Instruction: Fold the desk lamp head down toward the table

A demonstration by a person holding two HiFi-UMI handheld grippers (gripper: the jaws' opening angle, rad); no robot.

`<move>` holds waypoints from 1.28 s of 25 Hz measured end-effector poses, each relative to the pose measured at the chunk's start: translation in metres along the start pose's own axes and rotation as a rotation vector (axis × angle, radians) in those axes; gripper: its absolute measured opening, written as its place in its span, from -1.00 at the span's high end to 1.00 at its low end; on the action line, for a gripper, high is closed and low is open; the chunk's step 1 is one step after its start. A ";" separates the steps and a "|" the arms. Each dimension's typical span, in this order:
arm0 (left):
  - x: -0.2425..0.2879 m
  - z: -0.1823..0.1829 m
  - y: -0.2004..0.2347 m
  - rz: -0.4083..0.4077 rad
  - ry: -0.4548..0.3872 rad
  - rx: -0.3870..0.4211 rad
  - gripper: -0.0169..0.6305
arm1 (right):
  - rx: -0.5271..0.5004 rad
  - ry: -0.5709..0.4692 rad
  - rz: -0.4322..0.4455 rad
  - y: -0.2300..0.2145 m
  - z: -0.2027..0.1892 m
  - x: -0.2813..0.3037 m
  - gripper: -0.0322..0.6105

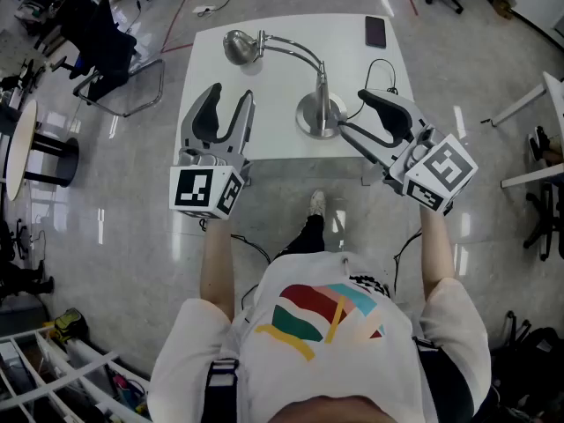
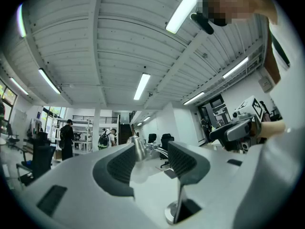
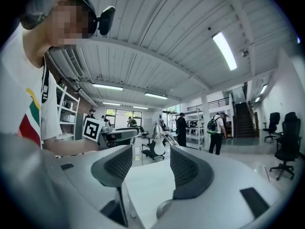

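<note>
Both with jaws spread and empty, the left gripper [image 1: 232, 92] sits just short of the desk lamp [image 1: 320, 79] head, the right gripper [image 1: 352, 113] close beside its base on the table [image 1: 348, 38].

The left arm [image 1: 214, 263] and right arm [image 1: 436, 254] both reach forward. The left gripper [image 1: 231, 95] points straight ahead, roughly level, jaws wide apart. The right gripper [image 1: 354, 113] angles inward, level, jaws spread.
</note>
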State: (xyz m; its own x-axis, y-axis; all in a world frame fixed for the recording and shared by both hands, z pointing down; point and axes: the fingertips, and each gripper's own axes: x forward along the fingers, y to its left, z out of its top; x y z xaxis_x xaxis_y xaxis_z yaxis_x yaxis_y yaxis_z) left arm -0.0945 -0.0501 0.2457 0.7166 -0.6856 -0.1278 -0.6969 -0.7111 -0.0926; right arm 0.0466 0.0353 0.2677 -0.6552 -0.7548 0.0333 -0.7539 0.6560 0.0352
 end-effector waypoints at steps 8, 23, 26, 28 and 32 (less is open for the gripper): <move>0.079 0.023 0.043 -0.141 -0.049 0.123 0.19 | -0.064 0.156 0.197 -0.082 0.013 0.106 0.12; 0.132 0.019 0.038 -0.194 0.129 0.106 0.19 | -0.143 0.267 0.483 -0.101 0.005 0.153 0.38; 0.134 0.019 0.046 -0.176 0.148 0.100 0.20 | -0.198 0.298 0.524 -0.101 0.007 0.160 0.39; 0.132 0.018 0.043 -0.166 0.166 0.113 0.20 | -0.193 0.321 0.549 -0.098 0.006 0.157 0.39; 0.133 0.018 0.044 -0.159 0.194 0.126 0.20 | -0.178 0.343 0.579 -0.098 0.009 0.159 0.39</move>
State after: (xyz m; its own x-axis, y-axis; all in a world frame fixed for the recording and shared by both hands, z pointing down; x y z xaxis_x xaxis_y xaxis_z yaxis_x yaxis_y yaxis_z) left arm -0.0309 -0.1697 0.2064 0.8005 -0.5928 0.0882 -0.5648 -0.7953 -0.2202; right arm 0.0159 -0.1494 0.2608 -0.8748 -0.2594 0.4092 -0.2493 0.9652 0.0790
